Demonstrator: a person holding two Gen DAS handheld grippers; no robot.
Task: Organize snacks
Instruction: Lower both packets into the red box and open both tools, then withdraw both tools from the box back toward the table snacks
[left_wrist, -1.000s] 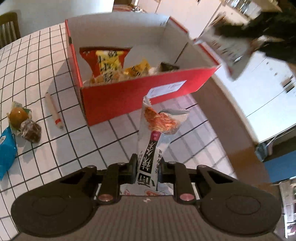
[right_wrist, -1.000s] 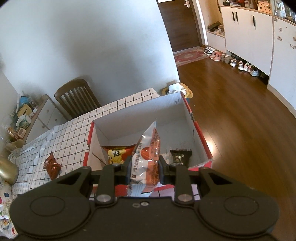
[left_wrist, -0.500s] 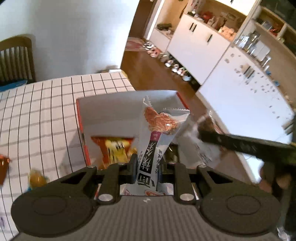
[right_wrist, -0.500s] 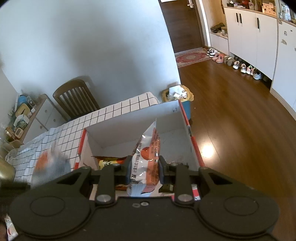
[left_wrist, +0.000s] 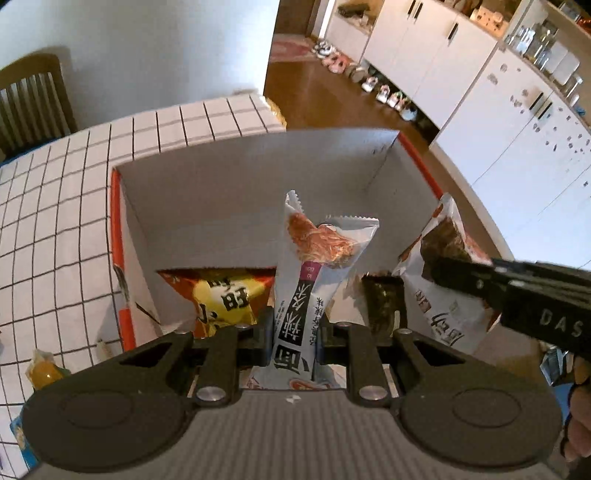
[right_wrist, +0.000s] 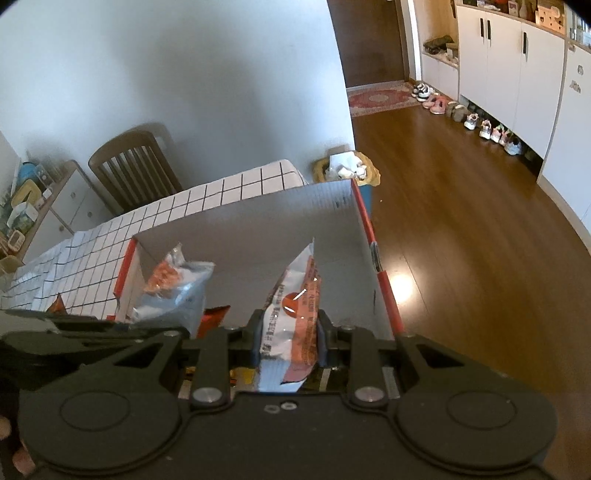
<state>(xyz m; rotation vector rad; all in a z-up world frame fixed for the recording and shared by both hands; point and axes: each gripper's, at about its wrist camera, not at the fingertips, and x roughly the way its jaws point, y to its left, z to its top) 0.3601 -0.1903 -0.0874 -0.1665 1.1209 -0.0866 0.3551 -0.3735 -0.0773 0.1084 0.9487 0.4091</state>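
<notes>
Both grippers are over the box (left_wrist: 258, 177) now, each with a snack in its grip! The left gripper (left_wrist: 294, 334) is clamped on a pale noodle packet (left_wrist: 314, 266), pinched low on its body so the sawtooth top stands up above the box's white interior. The right gripper (right_wrist: 287, 341) is closed on an orange-and-white pouch (right_wrist: 297, 295), again low down, with the top corner poking up free.

Inside the box, a yellow-and-orange bag (left_wrist: 218, 295) sits against the near wall and a dark seaweed pack (left_wrist: 382, 302) lies just beside it. A few strays wait on the checked surface (left_wrist: 55, 221) to the left, including a small yellow sweet (left_wrist: 44, 373).

These packets look light, crinkly and slick, soft film that bends rather than holds shape. The pinch on the flat middle looks sensible to me: the sealed edges are thin and would likely slide out, and squeezing hard risks crushing brittle contents.

My read: both are poised for the drop, and the two grippers are close together, so a staggered release seems wise.
</notes>
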